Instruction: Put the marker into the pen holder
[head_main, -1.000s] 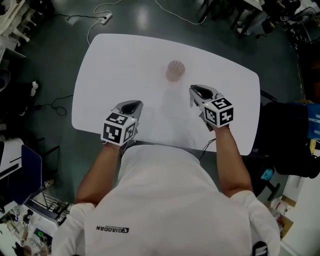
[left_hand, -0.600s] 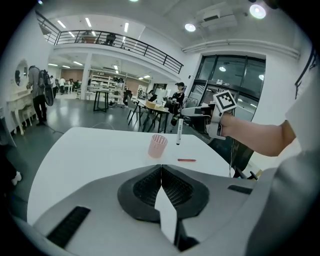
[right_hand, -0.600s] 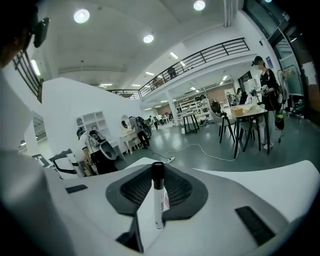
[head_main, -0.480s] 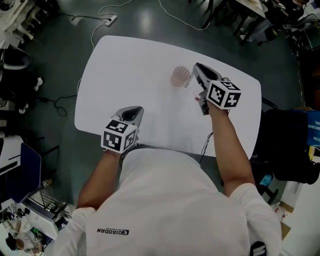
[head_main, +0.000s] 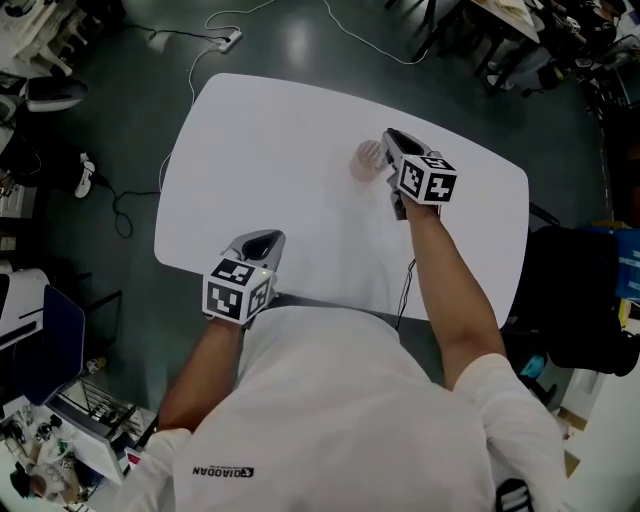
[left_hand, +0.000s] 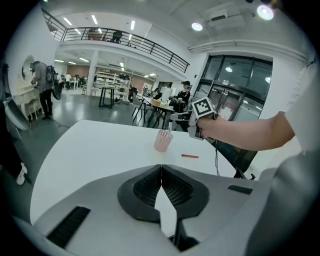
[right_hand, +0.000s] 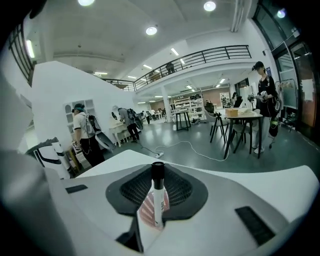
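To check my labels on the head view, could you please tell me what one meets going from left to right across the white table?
Left claw, shut and empty → pink pen holder → right claw, shut on the marker.

white short-sleeved shirt (head_main: 330, 400) | grey left gripper (left_hand: 161, 167) | grey right gripper (right_hand: 157, 167) | black-white marker cubes (head_main: 238, 286)
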